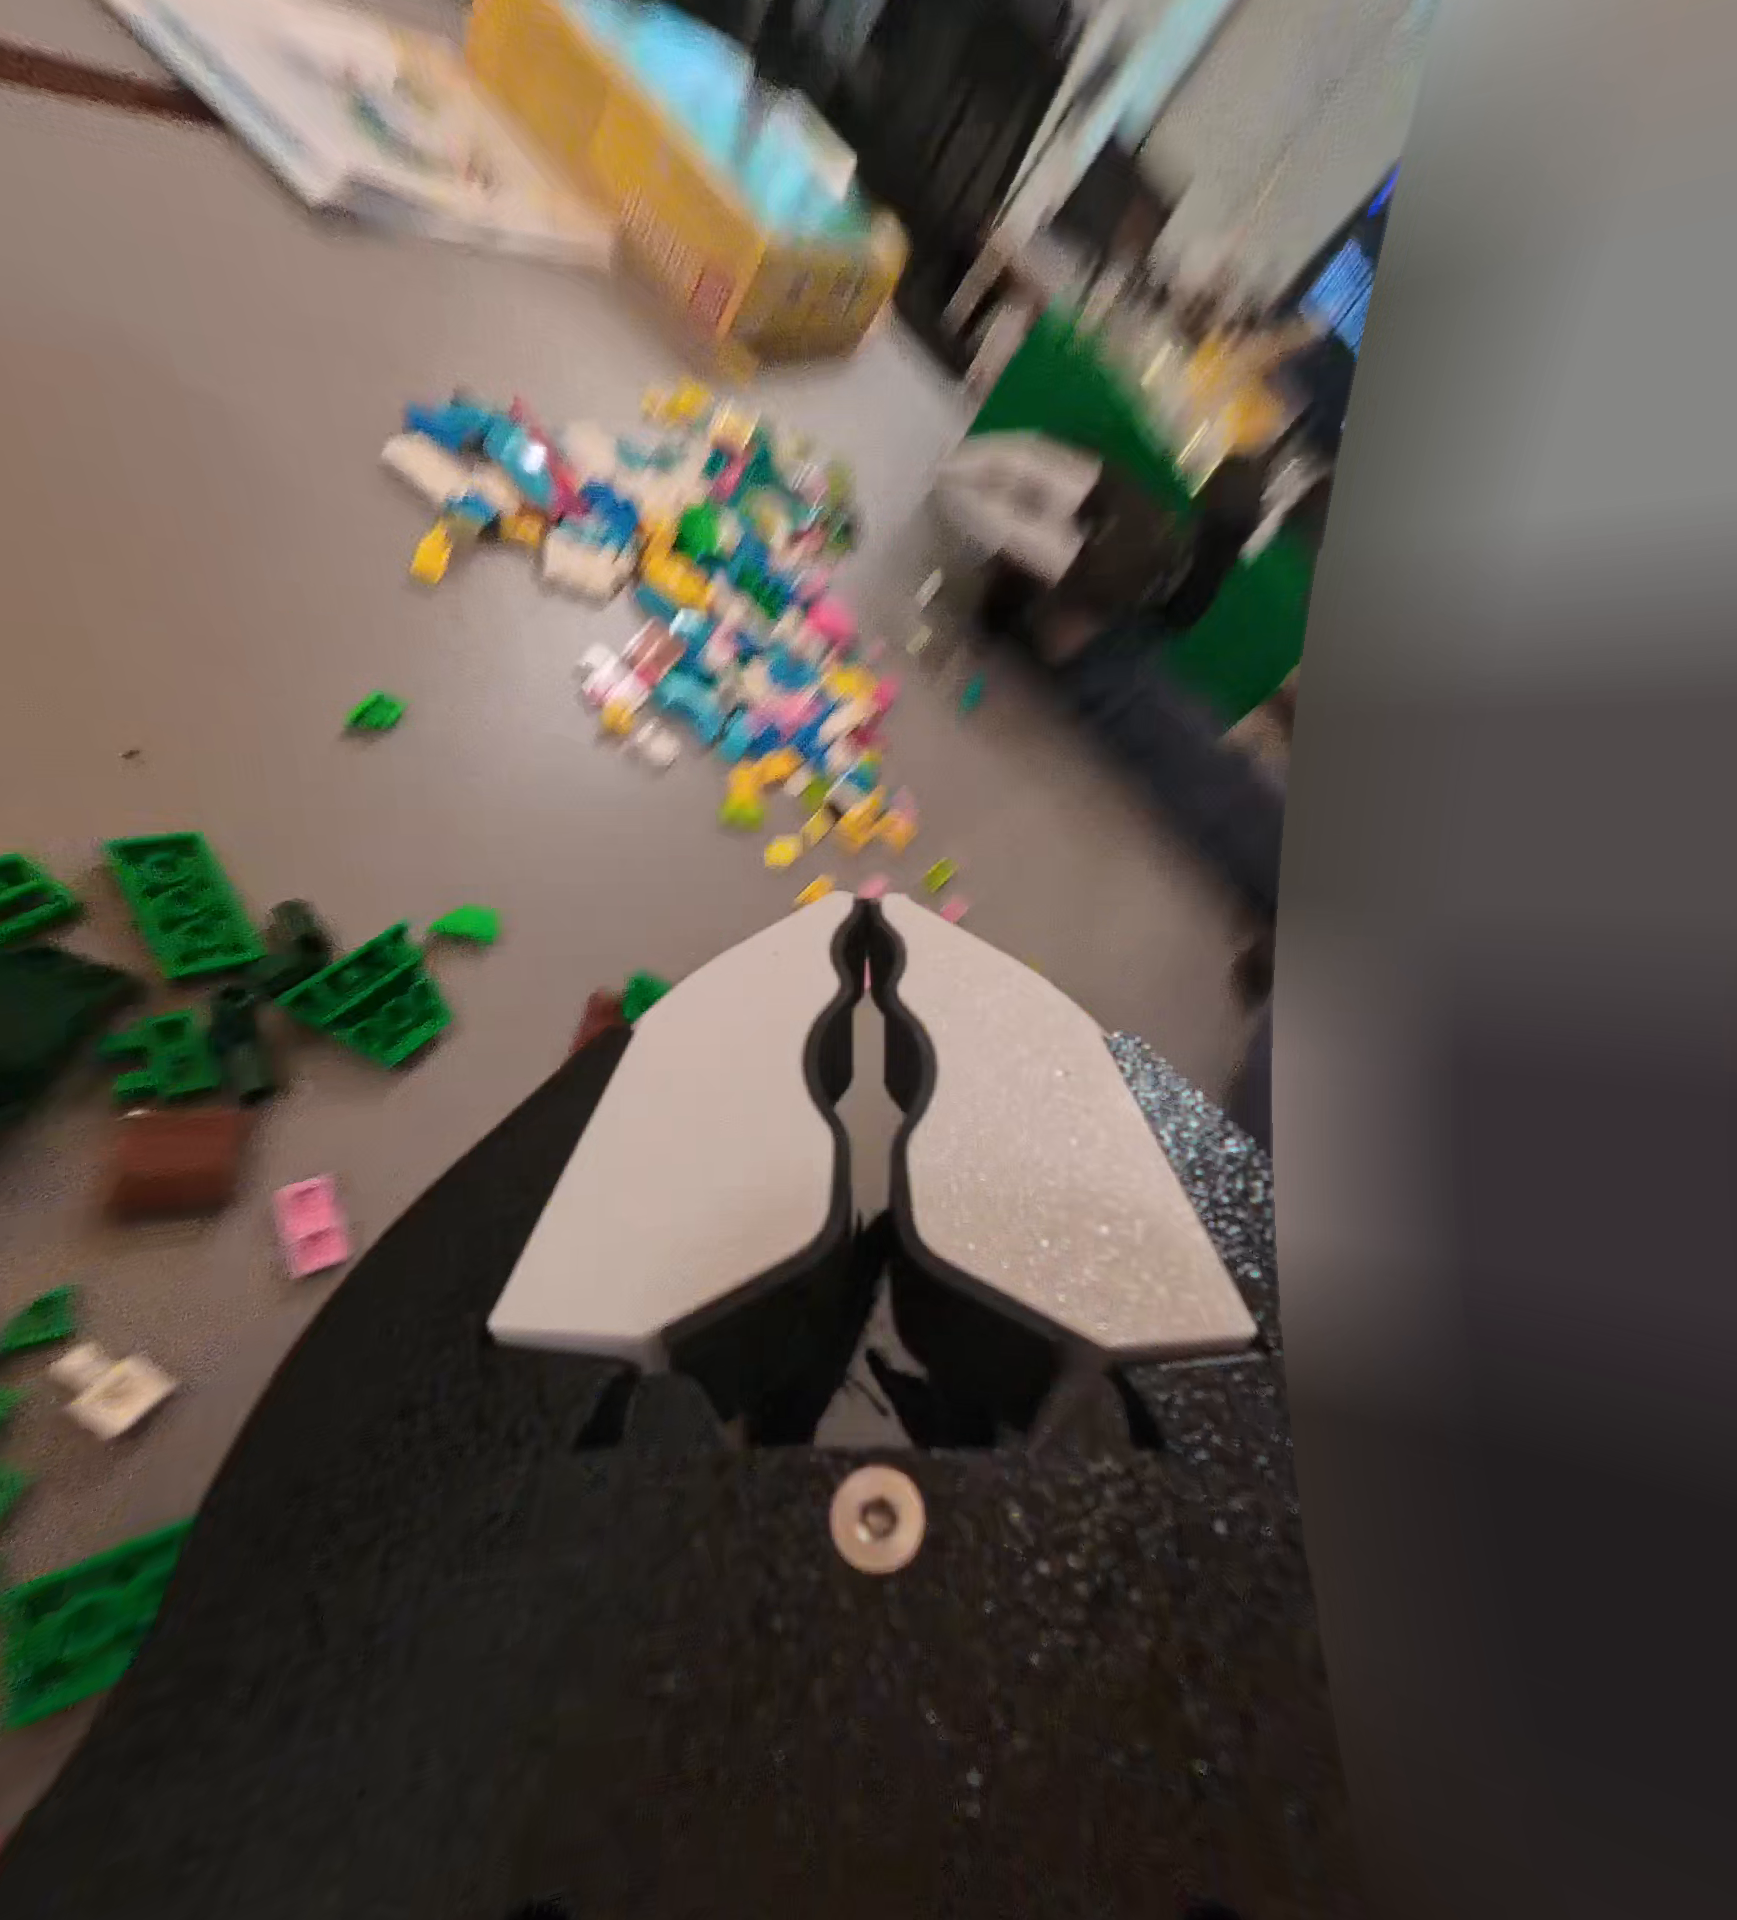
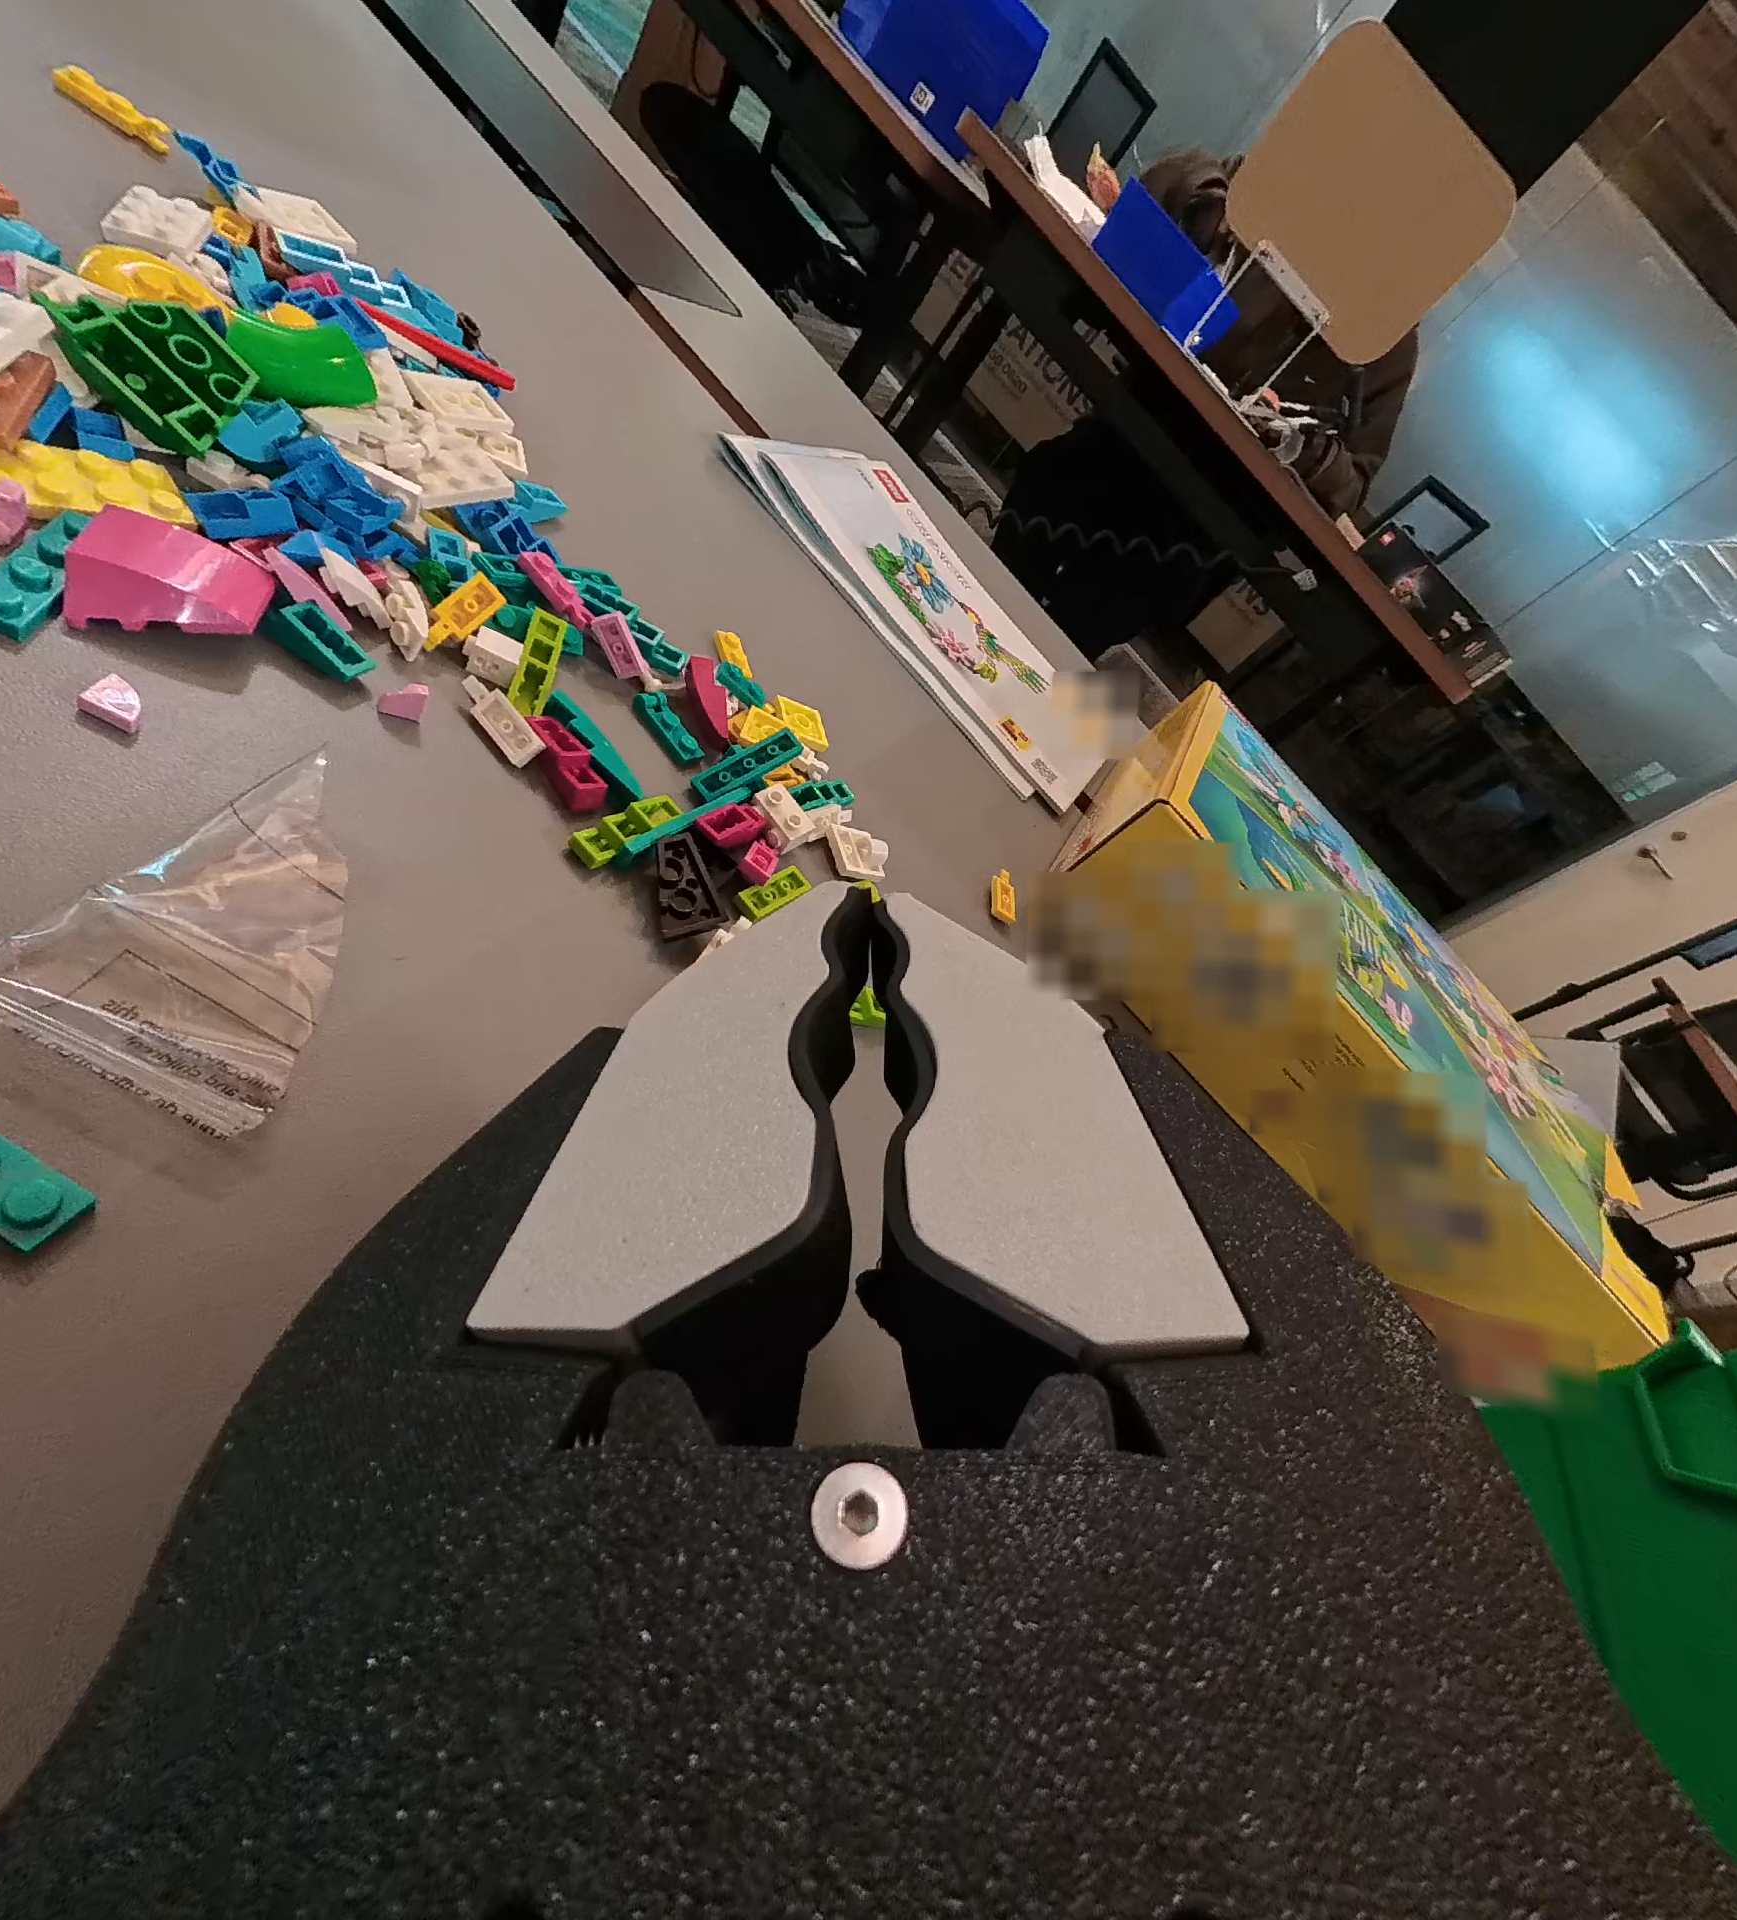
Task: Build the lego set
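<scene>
Each gripper shares one build. The left gripper (image 1: 866, 920) has a black, grainy-textured body with speckles that glint, and two flat pale grey fingers (image 1: 708, 1132) edged with wavy black pads. A silver hex-socket screw (image 1: 876, 1523) sits centred behind the fingers. The right gripper (image 2: 864, 914) has the same grey fingers (image 2: 682, 1143), black body and silver screw (image 2: 858, 1514).

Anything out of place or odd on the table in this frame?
Nothing is damaged. Loose bricks lie in an unsorted heap on the grey table, an emptied clear bag beside them. Both grippers, left and right, are shut and empty. The left wrist view is motion-blurred.
</scene>
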Demonstrator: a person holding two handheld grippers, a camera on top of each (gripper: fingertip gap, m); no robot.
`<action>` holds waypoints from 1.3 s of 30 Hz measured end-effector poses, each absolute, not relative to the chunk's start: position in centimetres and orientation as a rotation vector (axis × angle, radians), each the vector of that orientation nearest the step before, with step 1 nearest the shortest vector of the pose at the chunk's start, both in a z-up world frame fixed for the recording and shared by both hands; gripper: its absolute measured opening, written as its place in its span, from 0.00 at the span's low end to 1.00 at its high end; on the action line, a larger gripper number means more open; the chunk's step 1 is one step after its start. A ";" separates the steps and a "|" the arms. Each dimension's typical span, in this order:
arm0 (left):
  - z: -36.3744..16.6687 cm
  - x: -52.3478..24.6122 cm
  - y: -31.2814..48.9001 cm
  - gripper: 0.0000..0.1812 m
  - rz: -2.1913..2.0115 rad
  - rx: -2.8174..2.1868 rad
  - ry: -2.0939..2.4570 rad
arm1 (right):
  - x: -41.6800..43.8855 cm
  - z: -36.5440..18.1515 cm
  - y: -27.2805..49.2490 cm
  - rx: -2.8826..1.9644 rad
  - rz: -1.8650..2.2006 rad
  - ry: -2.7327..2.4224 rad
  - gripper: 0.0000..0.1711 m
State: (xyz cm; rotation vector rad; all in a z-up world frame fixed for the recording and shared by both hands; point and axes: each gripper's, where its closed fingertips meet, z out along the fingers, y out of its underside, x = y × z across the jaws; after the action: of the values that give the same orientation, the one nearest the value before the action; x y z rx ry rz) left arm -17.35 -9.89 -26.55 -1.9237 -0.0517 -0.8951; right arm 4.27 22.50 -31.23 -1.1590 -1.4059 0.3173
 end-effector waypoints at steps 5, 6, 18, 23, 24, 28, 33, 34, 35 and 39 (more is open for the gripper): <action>-27.1 -20.1 -9.9 0.00 -0.800 -1.918 -0.178 | 4.3 -31.2 22.5 -1.156 0.318 -1.408 0.00; -27.4 -19.8 -10.0 0.00 -0.777 -1.938 -0.154 | 4.3 -31.2 22.5 -1.157 0.318 -1.408 0.00; -34.4 -16.4 -8.6 0.13 -0.027 -2.437 0.457 | 4.2 -31.3 22.4 -1.153 0.316 -1.416 0.00; -35.5 -15.7 -7.0 0.25 -0.031 -2.509 0.583 | 4.2 -31.3 22.3 -1.150 0.323 -1.416 0.00; -36.0 -15.8 -6.8 0.27 -0.027 -2.531 0.597 | 4.2 -31.3 22.3 -1.150 0.324 -1.416 0.00; -36.2 -15.8 -6.0 0.21 -0.045 -2.544 0.588 | 4.2 -31.2 22.3 -1.150 0.327 -1.414 0.00; -36.5 -16.0 -6.1 0.16 -0.049 -2.573 0.559 | 4.2 -31.3 22.3 -1.151 0.328 -1.415 0.00; -36.6 -15.9 -6.2 0.15 -0.061 -2.576 0.554 | 4.2 -31.3 22.3 -1.151 0.327 -1.416 0.00; -36.6 -15.8 -6.3 0.14 -0.076 -2.580 0.547 | 4.2 -31.3 22.3 -1.150 0.327 -1.416 0.00; -36.6 -15.9 -6.3 0.12 -0.092 -2.584 0.537 | 4.1 -31.2 22.1 -1.140 0.335 -1.418 0.00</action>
State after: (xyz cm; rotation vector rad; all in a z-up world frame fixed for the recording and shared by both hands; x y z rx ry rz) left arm -15.88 -6.29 -36.60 -2.5841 0.5368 -0.0921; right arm 4.13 22.10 -31.18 -1.1401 -1.4177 0.3345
